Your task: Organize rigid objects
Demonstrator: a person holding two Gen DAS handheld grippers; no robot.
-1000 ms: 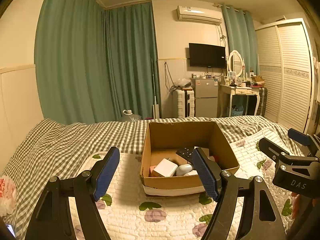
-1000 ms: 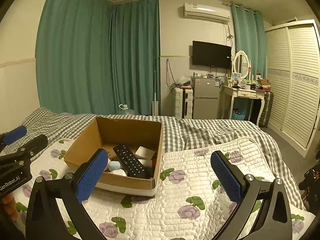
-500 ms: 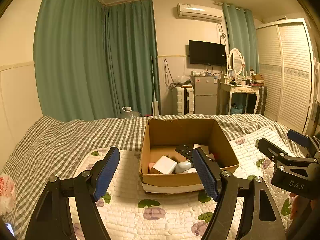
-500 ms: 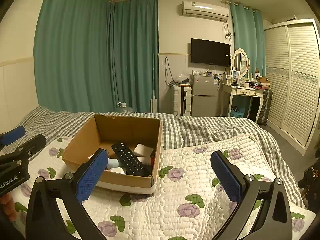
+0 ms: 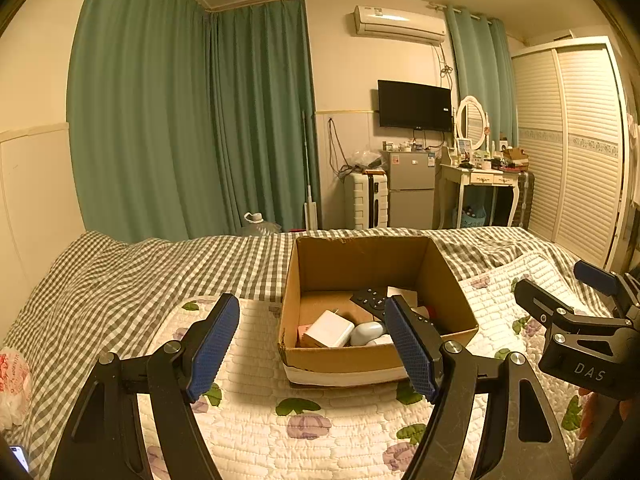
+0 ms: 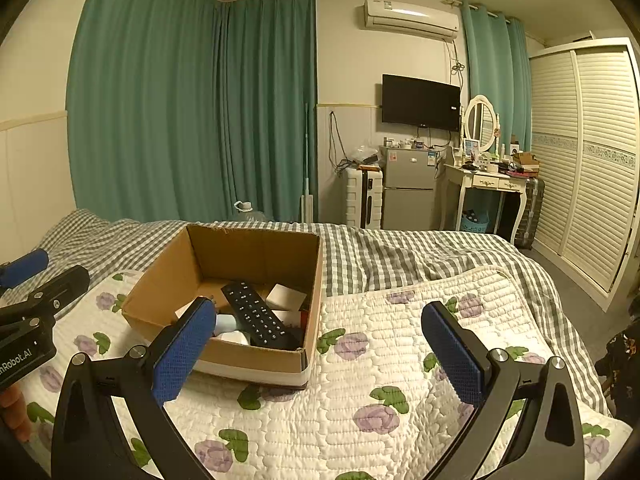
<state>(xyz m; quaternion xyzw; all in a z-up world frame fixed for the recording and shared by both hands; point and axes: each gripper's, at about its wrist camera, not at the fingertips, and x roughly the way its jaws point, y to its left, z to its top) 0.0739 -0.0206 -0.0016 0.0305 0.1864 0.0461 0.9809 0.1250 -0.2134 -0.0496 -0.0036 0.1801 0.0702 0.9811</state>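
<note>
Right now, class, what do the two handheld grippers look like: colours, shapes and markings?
Both are matt black frames with triangular cut-outs and silver pivot bolts. The left gripper and right gripper each carry two flat fingers with blue, dimpled pads. White lettering appears on the bodies: "DAS" on the right, "nRobot.AI" on the left.

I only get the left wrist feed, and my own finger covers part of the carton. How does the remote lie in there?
Observer: The remote lies buttons up, running from the middle of the carton down into its near corner on the right gripper's side.
Operator: Is the right gripper carrying anything?
Observer: No. The right gripper is open, with nothing between its fingers.
Operator: What sits beside the remote on that side?
Observer: A white box, close against the remote's far half, by the carton's right wall.
</note>
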